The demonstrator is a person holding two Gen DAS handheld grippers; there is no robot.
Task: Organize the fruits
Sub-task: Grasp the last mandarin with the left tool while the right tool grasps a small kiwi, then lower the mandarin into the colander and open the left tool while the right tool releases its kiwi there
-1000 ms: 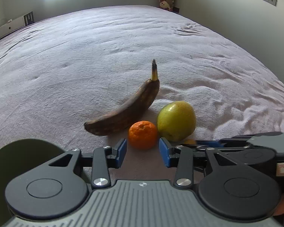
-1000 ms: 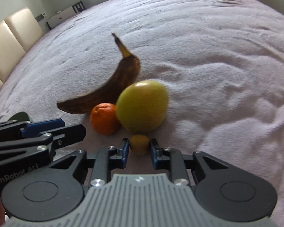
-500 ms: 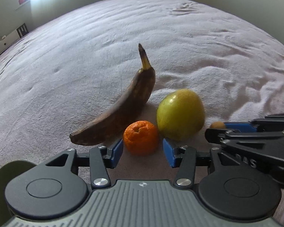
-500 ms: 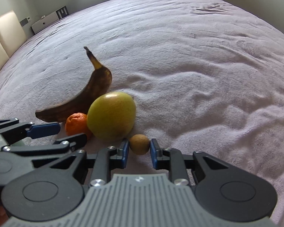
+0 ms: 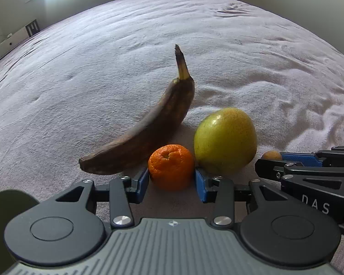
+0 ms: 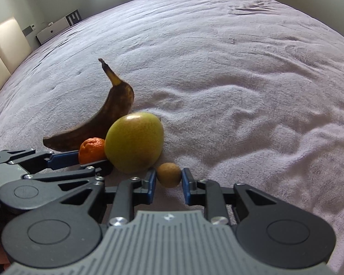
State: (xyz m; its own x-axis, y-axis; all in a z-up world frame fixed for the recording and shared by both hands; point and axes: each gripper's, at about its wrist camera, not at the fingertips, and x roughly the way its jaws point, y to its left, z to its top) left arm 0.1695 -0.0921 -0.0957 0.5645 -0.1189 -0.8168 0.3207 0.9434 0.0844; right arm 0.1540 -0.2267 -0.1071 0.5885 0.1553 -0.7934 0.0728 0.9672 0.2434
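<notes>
I take the pear (image 5: 225, 141) as my anchor on the mauve blanket (image 5: 126, 57). My left gripper (image 5: 171, 180) sits just left of it, its jaws having just been closing, and the blue pads now touch both flanks of the tangerine (image 5: 171, 166), so I call that a grasp. The tangerine's stem dimple tips up and toward the far side. Behind it and left of the pear lies the brown overripe banana (image 5: 149, 133), its long axis running diagonally, blunt tip near and left, stem pointing up and away past the pear's far left side. On the pear's near right side, my right gripper (image 6: 168, 182) is clenched on a small round brown fruit (image 6: 169, 174), which sits just beside the pear's base. All fruit rests on the blanket.
</notes>
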